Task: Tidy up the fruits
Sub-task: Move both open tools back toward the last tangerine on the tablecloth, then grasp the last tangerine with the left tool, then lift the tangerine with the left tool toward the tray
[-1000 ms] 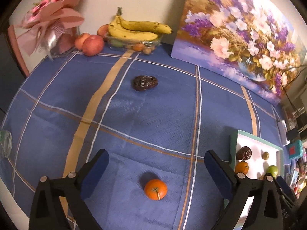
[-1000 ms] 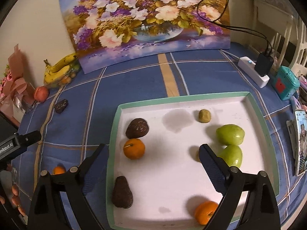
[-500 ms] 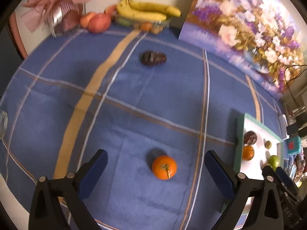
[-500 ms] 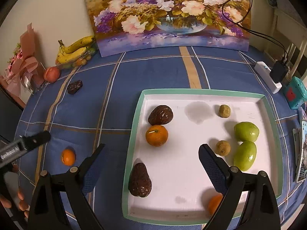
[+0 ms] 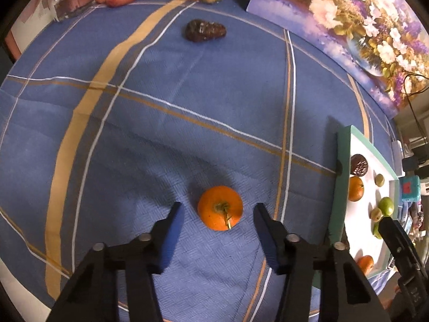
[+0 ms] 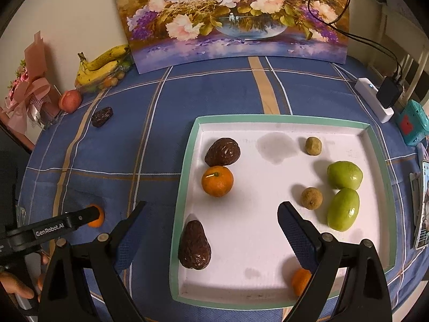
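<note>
An orange tangerine (image 5: pixel 220 208) lies on the blue cloth between the open fingers of my left gripper (image 5: pixel 218 214), which is low over it without touching it. It also shows in the right wrist view (image 6: pixel 96 218), partly behind the left gripper. A dark brown fruit (image 5: pixel 205 30) lies farther back on the cloth. The white tray with a green rim (image 6: pixel 187 166) holds two dark fruits, two tangerines, two green fruits and two small brown ones. My right gripper (image 6: pixel 211 225) is open and empty above the tray's near side.
Bananas (image 6: pixel 103 63) in a clear box, an apple (image 6: pixel 70 100) and a pink bouquet (image 6: pixel 29 91) stand at the back left. A flower painting (image 6: pixel 236 18) leans on the wall. A power strip (image 6: pixel 374 103) and a teal box (image 6: pixel 411 122) sit at the right.
My left gripper has come down and forward, and its fingers have narrowed around the loose tangerine. My right gripper has shifted so the tray sits more to the right in its view.
</note>
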`<state>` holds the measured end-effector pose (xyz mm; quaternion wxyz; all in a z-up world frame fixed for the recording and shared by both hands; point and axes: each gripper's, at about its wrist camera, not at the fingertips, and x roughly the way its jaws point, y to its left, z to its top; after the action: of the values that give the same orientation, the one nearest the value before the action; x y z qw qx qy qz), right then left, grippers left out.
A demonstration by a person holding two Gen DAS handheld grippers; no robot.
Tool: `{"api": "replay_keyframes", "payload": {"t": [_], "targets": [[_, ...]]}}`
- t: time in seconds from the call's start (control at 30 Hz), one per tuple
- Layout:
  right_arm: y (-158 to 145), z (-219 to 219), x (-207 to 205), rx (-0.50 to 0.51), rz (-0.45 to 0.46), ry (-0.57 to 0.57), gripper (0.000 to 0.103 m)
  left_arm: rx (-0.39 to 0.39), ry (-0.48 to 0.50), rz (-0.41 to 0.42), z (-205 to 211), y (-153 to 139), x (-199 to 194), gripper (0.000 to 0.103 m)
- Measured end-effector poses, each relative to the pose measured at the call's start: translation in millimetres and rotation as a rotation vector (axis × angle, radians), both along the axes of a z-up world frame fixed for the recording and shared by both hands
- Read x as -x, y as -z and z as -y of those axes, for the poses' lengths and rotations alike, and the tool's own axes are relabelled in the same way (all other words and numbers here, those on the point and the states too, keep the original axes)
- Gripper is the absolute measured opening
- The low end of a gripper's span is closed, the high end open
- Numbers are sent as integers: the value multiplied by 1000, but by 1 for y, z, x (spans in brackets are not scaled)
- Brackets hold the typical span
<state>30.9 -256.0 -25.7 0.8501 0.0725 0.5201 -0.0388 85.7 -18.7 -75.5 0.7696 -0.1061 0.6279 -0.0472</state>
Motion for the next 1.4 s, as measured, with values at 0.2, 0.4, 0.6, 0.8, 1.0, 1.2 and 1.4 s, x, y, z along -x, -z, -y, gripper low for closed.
{"api": "replay_keyframes", "payload": {"t": [0.2,0.4,0.6,0.8,1.0,1.2,1.4], "targets": [[3,-1,-1,2,-8,-3,95,36,-13,-16,-4,4,-1,38],[4,-1,-1,0,-14,3,95,48,-34,21,-8,-7,2,37],[5,-2,-2,-3,-17,-4,95,58,-78,105,-16,-36,-1,37],[7,-5,-5,-8,-26,-16,95,65,-111,157,-15,-55,-26,37],[2,-1,-20,-28,-28,13,95,82,-153,200,-26,-70,-51,37],[-11,-8,-51,-63,-2,3,94,88,-228,223,-59,-74,-77,37],[-22,-37,-94,-89,4,-61,88,93,-301,225,-101,-65,-96,37]]}}
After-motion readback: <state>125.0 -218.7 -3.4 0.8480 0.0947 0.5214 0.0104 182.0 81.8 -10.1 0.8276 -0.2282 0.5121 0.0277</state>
